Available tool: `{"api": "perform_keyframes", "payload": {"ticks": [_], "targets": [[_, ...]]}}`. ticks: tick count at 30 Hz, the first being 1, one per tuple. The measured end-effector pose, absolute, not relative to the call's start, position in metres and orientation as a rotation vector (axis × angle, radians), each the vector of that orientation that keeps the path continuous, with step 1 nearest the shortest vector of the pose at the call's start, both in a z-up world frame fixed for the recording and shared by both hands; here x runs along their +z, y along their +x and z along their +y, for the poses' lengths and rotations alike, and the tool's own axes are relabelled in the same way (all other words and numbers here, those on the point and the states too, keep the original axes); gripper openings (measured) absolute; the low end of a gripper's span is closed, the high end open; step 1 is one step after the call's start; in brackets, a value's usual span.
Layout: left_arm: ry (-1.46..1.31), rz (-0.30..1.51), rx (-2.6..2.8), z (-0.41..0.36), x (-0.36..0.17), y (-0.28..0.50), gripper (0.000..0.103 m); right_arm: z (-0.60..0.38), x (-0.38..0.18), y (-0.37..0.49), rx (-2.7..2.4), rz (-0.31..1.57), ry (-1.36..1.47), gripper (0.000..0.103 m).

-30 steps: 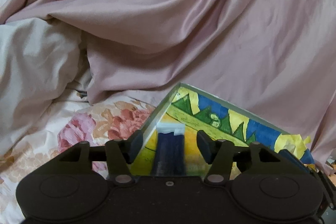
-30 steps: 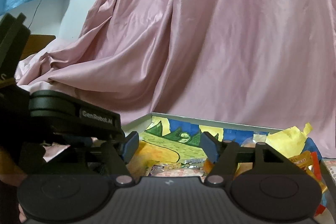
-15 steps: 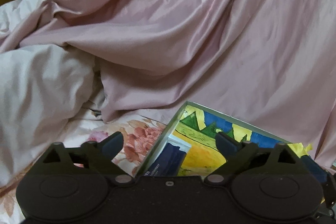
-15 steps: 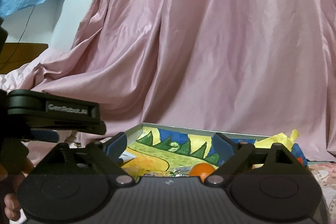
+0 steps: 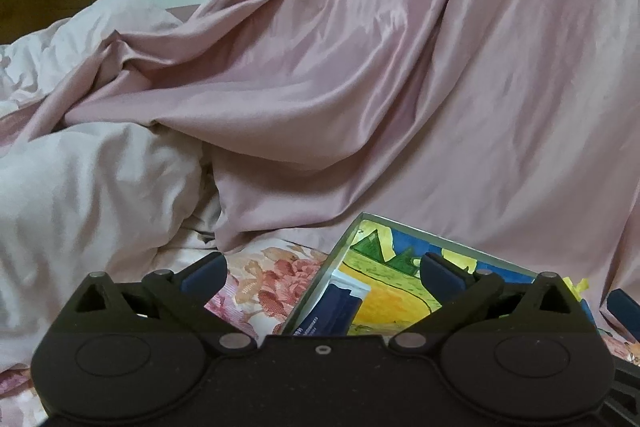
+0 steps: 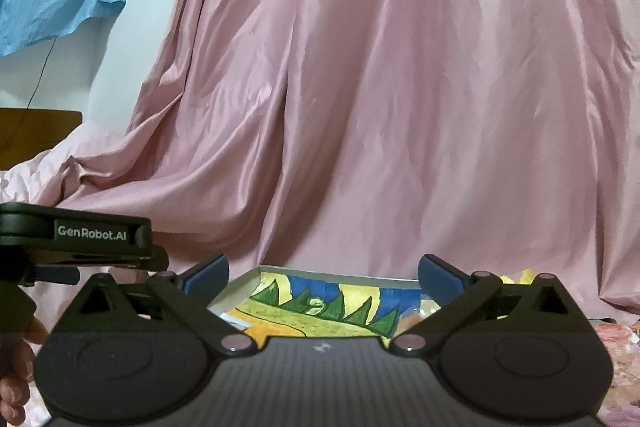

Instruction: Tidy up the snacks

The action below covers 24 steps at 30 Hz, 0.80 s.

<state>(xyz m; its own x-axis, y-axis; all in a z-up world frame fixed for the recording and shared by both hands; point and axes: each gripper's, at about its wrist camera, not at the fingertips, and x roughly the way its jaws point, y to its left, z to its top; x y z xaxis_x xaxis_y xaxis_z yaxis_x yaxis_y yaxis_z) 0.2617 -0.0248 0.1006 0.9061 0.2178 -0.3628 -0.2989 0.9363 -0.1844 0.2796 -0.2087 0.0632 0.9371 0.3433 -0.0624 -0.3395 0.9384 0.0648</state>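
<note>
A pink satin sheet point(image 6: 400, 107) drapes over most of both views, with a paler quilt point(image 5: 88, 187) bunched at the left and a floral bedspread point(image 5: 272, 279) underneath. On that bedspread sits the painted box point(image 6: 320, 301), a shallow open tray with a grey rim and a hand-painted landscape inside. Seen from the left wrist, its near corner points toward the camera and its long side runs off to the right.

Inside it, against the left wall, lies a dark blue snack packet point(image 5: 332, 311) with a white end; its long axis follows that wall, white end away from the camera. Other snacks at the box's right end are too hidden to name.

The left gripper point(image 5: 320, 275) and right gripper point(image 6: 322, 277) are both opening, jaws spread wide with nothing between them. This reads as the release just after a snack was set in the box. The next move likely calls for finding a loose snack outside the box and lining the wide jaws across its narrow side
</note>
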Motion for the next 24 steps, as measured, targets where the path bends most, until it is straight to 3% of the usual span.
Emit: {"api": "perform_keyframes", "payload": {"ticks": [24], "targets": [[-0.148,0.337,0.212,-0.050,0.096,0.180,0.102,-0.249,0.066,0.204,0.238,0.103,0.104,0.103]]}}
